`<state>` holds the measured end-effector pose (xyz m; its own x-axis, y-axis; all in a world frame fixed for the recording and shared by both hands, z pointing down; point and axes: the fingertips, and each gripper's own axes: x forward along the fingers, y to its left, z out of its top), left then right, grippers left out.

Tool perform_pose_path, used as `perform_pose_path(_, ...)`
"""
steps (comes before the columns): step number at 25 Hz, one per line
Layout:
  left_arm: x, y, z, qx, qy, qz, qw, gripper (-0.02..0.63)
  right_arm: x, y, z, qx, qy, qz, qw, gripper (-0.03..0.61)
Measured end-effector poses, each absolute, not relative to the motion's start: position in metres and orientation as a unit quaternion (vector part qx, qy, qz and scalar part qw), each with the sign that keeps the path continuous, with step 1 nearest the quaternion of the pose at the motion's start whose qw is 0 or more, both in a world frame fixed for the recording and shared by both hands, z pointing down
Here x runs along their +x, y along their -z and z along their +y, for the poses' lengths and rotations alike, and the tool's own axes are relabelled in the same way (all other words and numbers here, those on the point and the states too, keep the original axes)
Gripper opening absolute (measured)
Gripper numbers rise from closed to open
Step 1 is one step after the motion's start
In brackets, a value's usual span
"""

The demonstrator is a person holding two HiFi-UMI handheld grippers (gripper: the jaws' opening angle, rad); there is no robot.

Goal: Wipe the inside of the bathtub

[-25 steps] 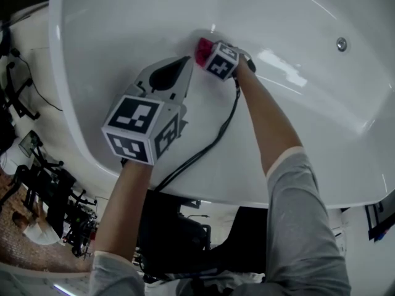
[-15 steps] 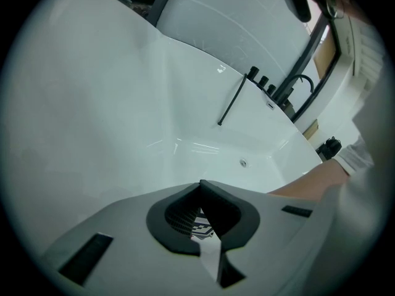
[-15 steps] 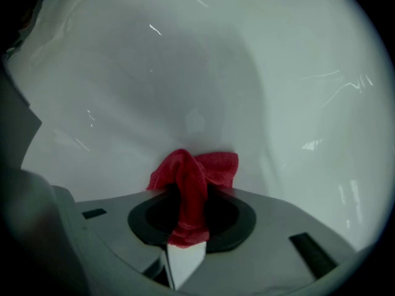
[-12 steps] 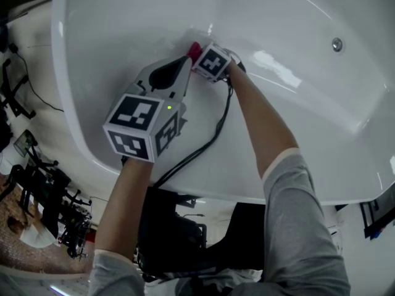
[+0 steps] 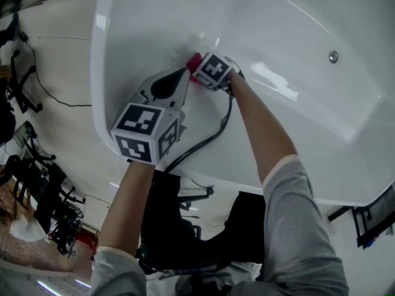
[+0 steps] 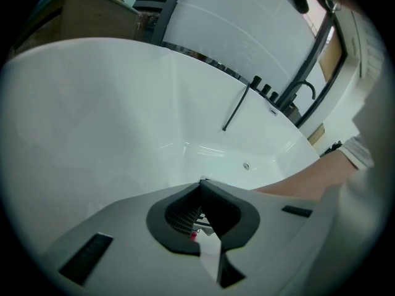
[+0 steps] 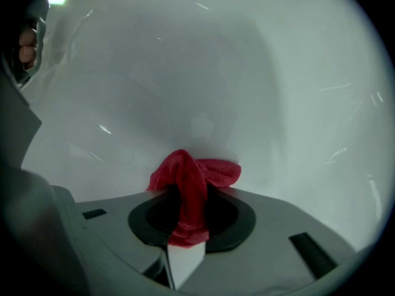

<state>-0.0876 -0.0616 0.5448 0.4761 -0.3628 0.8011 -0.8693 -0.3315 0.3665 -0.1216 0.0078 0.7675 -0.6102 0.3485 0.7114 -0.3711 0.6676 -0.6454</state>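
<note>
- While the right tool point(image 7: 185, 217) is clamped on the red cloth point(image 7: 192, 176), the cloth sits against the bathtub point(image 7: 259, 73) wall.
- Left tool point(image 6: 201, 193) is closed, empty, just beside.
- Mid-wipe I'd guess, and no marks show how much is left.

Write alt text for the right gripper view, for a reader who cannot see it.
The right gripper is shut on a red cloth, whose bunched end meets the glossy white inner wall of the bathtub. The wall fills the rest of the view, with a few streaks of reflected light.
</note>
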Motion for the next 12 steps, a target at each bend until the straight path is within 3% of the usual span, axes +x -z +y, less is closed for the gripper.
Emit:
perform_pose_path(6, -0.112, -0.523, -0.057, 0.743, -0.298, -0.434, 0.412, 0.005, -0.122, -0.754, 0.002, 0.020, -0.394, -0.785, 0.477, 0.095)
perform_pose_path(12, -0.106, -0.474, -0.049, 0.730, -0.285, -0.465, 0.412, 0.005, -0.116, -0.690, 0.002, 0.011, -0.398, -0.796, 0.457, 0.095)
